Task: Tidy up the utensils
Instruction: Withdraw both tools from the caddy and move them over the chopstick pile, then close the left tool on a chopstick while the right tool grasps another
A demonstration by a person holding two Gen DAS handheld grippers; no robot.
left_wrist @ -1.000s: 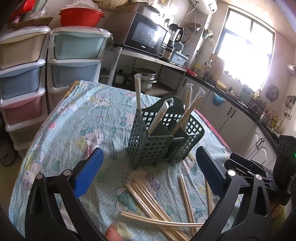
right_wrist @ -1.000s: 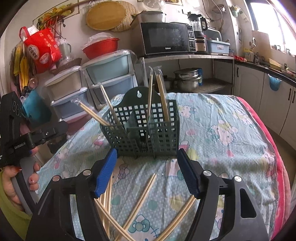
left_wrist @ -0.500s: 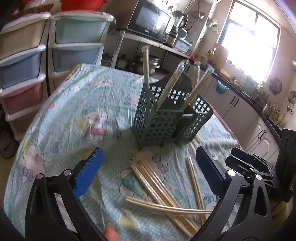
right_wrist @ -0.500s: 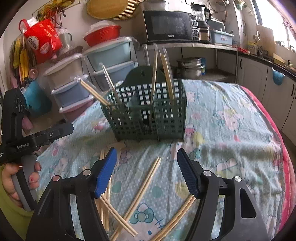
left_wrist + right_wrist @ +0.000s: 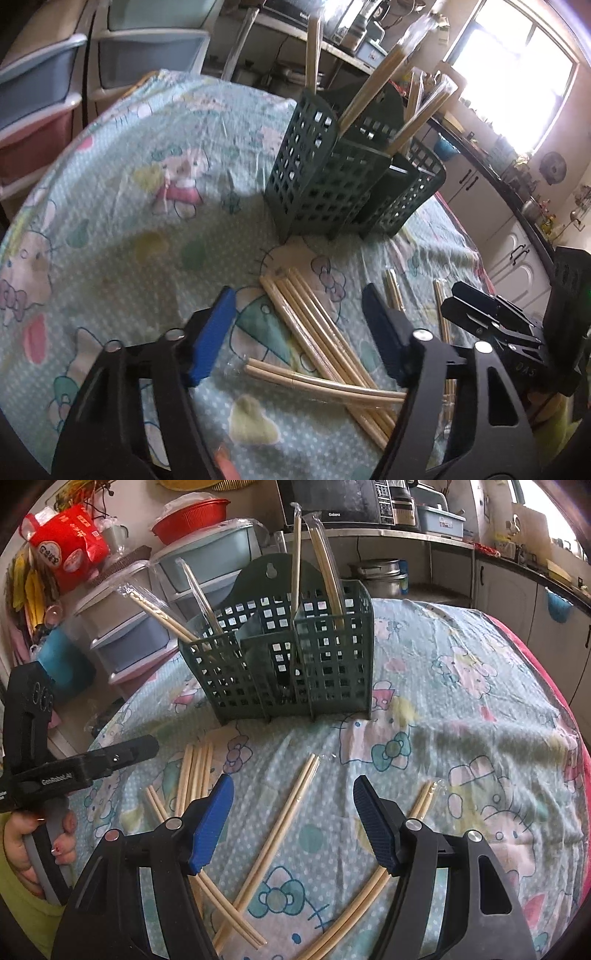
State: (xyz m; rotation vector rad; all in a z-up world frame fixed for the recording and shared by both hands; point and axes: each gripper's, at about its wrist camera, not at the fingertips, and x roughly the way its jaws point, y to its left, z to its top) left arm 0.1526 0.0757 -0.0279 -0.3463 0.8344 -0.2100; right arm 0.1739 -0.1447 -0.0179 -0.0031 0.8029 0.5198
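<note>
- We hold our left gripper (image 5: 297, 325) low over the tabletop (image 5: 110, 206), its fingers (image 5: 210, 332) apart and empty.
- Between those fingers lies a bundle of wrapped chopsticks (image 5: 317, 325), resting on the cloth. Its long axis runs diagonally, from ahead and nearer the left finger back toward the right finger, so it crosses the gap at a slant and not squarely.
- A second wrapped pair (image 5: 325, 382) lies across the near end of the bundle, close to the right finger.
- Our right gripper (image 5: 291, 814) is also spread wide with nothing in it. One pair (image 5: 280, 834) lies on the cloth between its fingers, slanting away toward the right finger, and another pair (image 5: 391, 864) passes under the right finger.
- The green utensil caddy (image 5: 284, 664) stands upright straight ahead of both grippers, beyond the loose pairs, with several wrapped pairs already leaning in its compartments.
- We judge the left gripper the nearer to a grasp, since the bundle sits inside its span. The coming move likely calls for turning the wrist so the fingers close across the sticks, and for avoiding a catch on the crossing pair.
</note>
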